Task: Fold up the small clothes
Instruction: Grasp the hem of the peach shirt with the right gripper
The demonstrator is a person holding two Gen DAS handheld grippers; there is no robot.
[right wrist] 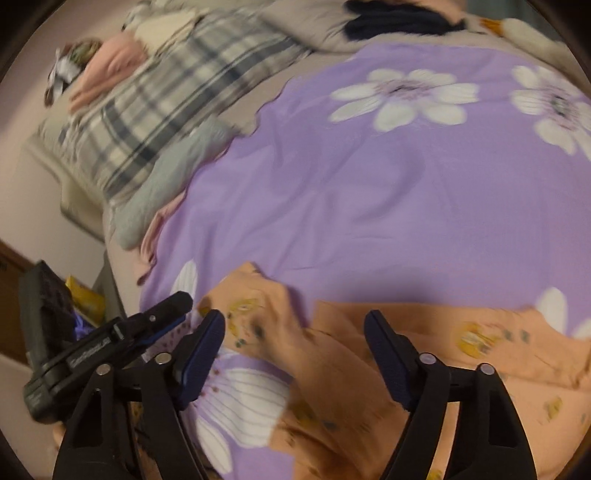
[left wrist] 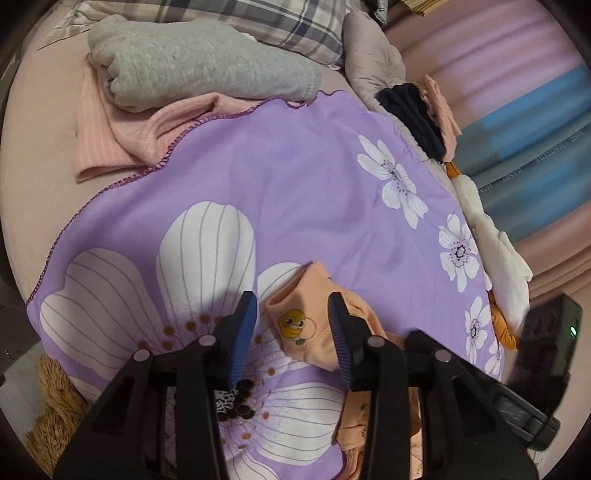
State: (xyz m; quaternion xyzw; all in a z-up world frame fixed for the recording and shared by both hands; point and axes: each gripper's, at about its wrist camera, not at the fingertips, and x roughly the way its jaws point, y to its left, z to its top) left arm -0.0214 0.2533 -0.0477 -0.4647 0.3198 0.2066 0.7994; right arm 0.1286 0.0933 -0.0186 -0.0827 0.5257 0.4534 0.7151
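A small orange garment (left wrist: 306,332) printed with yellow chick cartoons lies crumpled on a purple flowered blanket (left wrist: 295,184). In the left wrist view my left gripper (left wrist: 293,308) points down over one cuffed end of it. The cuff sits between the blue pads; the right pad touches the cloth and the left pad stands just clear. In the blurred right wrist view my right gripper (right wrist: 295,328) hovers wide open over the orange garment (right wrist: 388,332), its pads not pressing it. The left gripper (right wrist: 162,317) shows at that view's lower left.
A folded grey sweater (left wrist: 199,66) rests on a pink garment (left wrist: 122,136) at the back left, with a plaid pillow (left wrist: 277,18) behind. A dark navy cloth (left wrist: 413,114) and a white plush toy (left wrist: 495,243) lie along the blanket's right edge.
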